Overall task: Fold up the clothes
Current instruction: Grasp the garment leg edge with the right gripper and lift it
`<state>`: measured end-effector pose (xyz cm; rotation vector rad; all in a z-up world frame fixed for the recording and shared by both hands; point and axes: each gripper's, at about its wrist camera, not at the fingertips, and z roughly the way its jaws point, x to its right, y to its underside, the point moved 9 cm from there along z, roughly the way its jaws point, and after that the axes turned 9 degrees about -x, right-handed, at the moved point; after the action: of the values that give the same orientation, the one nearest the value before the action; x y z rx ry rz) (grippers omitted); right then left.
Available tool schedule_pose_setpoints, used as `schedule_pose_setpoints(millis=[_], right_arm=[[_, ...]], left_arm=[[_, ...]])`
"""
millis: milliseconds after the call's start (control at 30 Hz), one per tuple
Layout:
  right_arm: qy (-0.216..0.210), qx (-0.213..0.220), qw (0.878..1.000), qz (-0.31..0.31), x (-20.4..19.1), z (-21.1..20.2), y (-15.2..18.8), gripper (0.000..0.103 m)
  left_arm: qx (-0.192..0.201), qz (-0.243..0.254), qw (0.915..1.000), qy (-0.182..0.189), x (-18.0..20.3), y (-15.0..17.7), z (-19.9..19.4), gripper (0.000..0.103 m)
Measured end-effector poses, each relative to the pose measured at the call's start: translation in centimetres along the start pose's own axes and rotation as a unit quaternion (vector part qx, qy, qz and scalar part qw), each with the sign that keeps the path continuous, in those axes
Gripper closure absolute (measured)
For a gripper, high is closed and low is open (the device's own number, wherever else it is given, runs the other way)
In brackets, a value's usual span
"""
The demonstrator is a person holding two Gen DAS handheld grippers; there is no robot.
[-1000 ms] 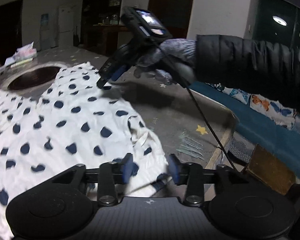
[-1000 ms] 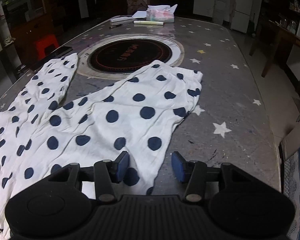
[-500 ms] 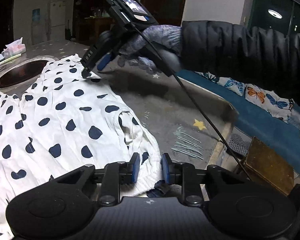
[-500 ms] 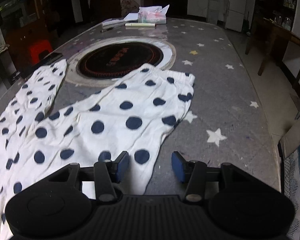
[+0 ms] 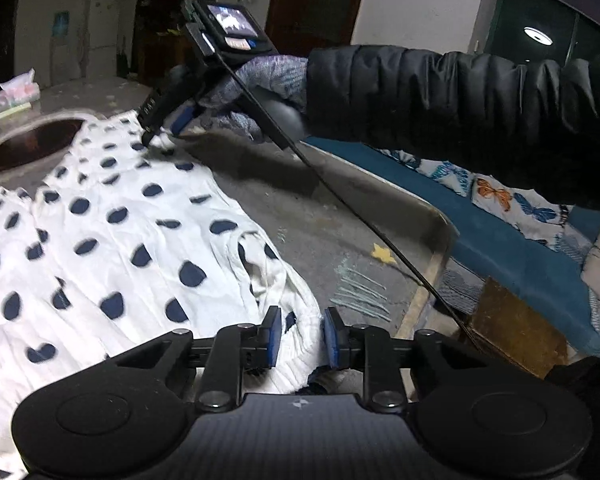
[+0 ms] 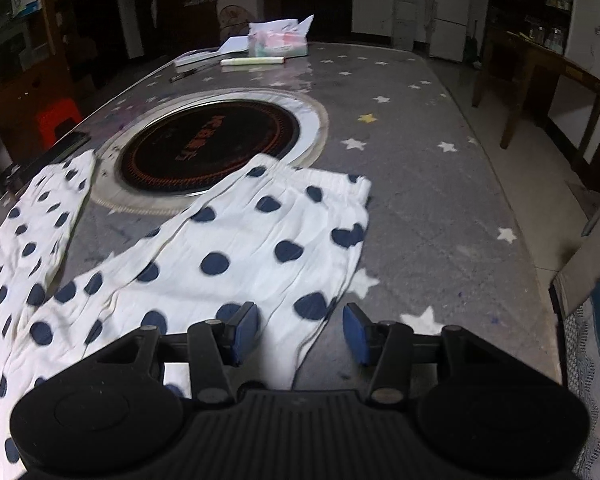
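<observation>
White trousers with dark blue dots [image 5: 112, 232] lie spread on the grey star-patterned table [image 5: 300, 216]. My left gripper [image 5: 299, 338] is partly closed around the bunched waist end of the cloth, which sits between its blue pads. My right gripper [image 6: 300, 334] is open and low over the edge of one trouser leg [image 6: 260, 240]. In the left wrist view my right gripper [image 5: 160, 128] touches that leg's edge, held by a gloved hand.
A round black hotplate with a metal ring [image 6: 212, 148] is set in the table beyond the cloth. A tissue pack and papers [image 6: 278, 40] lie at the far end. The table edge [image 5: 432, 264] runs to the right, with a blue butterfly cloth [image 5: 520, 216] beyond.
My left gripper's jaws closed in from wide to narrow around the waist end, then widened slightly. My right gripper moved down and forward onto the leg's edge.
</observation>
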<state>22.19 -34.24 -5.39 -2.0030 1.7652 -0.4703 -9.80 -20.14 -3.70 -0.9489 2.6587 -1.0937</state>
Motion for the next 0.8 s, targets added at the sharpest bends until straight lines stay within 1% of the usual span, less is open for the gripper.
schedule_pose_setpoints(millis=[100, 167, 267, 333, 400, 467, 533, 567, 633, 733, 800], right_arm=[[0.004, 0.005, 1.0, 0.008, 0.6, -0.1, -0.6, 0.055], [0.007, 0.004, 1.0, 0.014, 1.0, 0.0, -0.8, 0.055], [0.011, 0.001, 1.0, 0.021, 1.5, 0.3, -0.9, 0.056], [0.011, -0.001, 1.0, 0.027, 1.8, 0.7, -1.1, 0.056], [0.006, -0.003, 0.999, 0.038, 2.0, 1.0, -1.3, 0.056], [0.006, -0.004, 0.999, 0.048, 2.4, 1.4, -1.6, 0.057], [0.009, -0.001, 0.998, 0.056, 2.8, 1.8, -2.1, 0.059], [0.011, 0.0, 0.998, 0.06, 3.0, 2.0, -2.3, 0.06], [0.011, 0.004, 0.998, 0.067, 3.2, 2.4, -2.8, 0.061], [0.017, 0.006, 0.998, 0.066, 3.2, 2.9, -3.4, 0.067], [0.018, 0.006, 0.998, 0.066, 3.1, 3.2, -3.7, 0.08]], left_arm=[[0.007, 0.0, 0.9999, -0.009, -0.1, -0.3, -0.4, 0.063], [0.009, 0.0, 0.9999, -0.014, -0.1, -0.4, -0.4, 0.062], [-0.005, -0.002, 0.9999, -0.011, 0.1, -0.1, 0.4, 0.062], [-0.017, -0.004, 0.9997, -0.015, 0.2, 0.2, 1.2, 0.063], [-0.021, -0.005, 0.9996, -0.016, 0.2, 0.3, 1.4, 0.063], [-0.023, -0.007, 0.9996, -0.015, 0.2, 0.3, 1.6, 0.066], [-0.024, -0.011, 0.9996, -0.012, 0.2, 0.3, 1.7, 0.076], [-0.023, -0.015, 0.9996, -0.008, 0.1, 0.3, 1.7, 0.078], [-0.022, -0.023, 0.9995, -0.001, -0.1, 0.4, 1.6, 0.084], [-0.015, -0.037, 0.9991, 0.011, -0.5, 0.2, 1.2, 0.091], [-0.008, -0.052, 0.9984, 0.019, -1.0, 0.1, 0.7, 0.092]])
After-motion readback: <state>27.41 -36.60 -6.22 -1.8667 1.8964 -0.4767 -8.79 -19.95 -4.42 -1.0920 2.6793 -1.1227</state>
